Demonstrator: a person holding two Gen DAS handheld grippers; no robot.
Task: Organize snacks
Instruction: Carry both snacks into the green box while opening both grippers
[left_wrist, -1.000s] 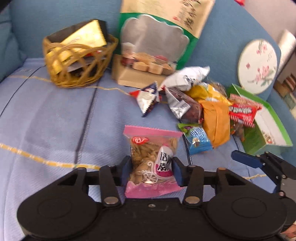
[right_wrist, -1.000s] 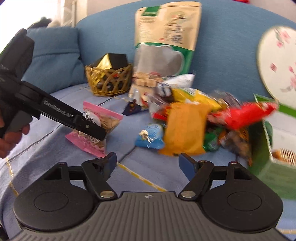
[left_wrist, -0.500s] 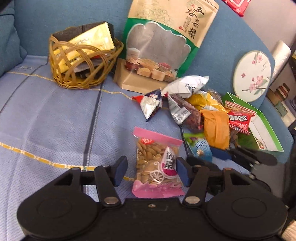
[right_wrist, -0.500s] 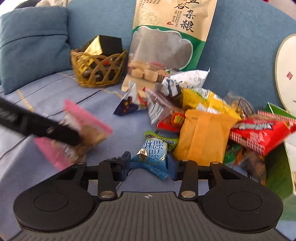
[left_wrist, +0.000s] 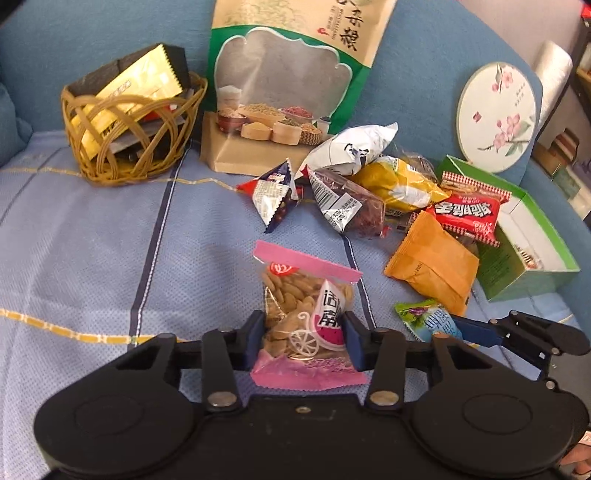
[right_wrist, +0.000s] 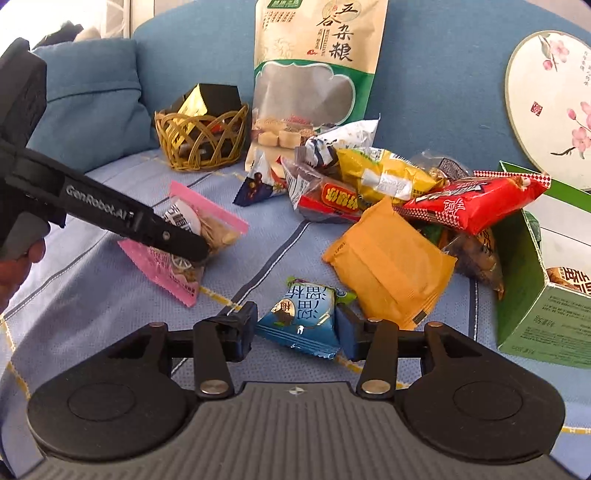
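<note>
Left gripper (left_wrist: 302, 338): it holds the clear packet of seeds with pink ends (left_wrist: 308, 317); both blue pads press its middle. Seen from the right wrist view, the packet is tilted, and its low corner is at or near the blue cloth (left_wrist: 92, 258).

Right gripper (right_wrist: 295, 328): narrow, with the small blue candy packet (right_wrist: 303, 317) between the jaws. The pads look to touch its two sides, so I judge it is gripped, but only lightly.

Landmark: the woven yellow basket (left_wrist: 133, 129), at the far left against the sofa back. It already has a gold-and-black pouch (left_wrist: 136, 85) inside.

Seeds packet place: nearer the camera than the basket and to its right, well apart from it.

Candy packet place: further right of the basket again, just beside the flat orange packet (right_wrist: 388, 262).

Loose pile: right of the basket, with a red wrapper (right_wrist: 472, 199), a yellow bag (right_wrist: 384, 173) and a dark packet with a barcode (left_wrist: 343, 206).

Large beige and green grain pouch (left_wrist: 291, 74): it stands just right of the basket and leans on the sofa.

Green open box (left_wrist: 524, 236): far right of the basket, past the pile.

Risk one: the seeds packet is smooth and soft, so it may slip or turn in the pads while it is carried.

Risk two: the candy packet is gripped near its slanted edges, so it could slip out of the pads.

Risk three: the two tools are close, so they may collide.
</note>
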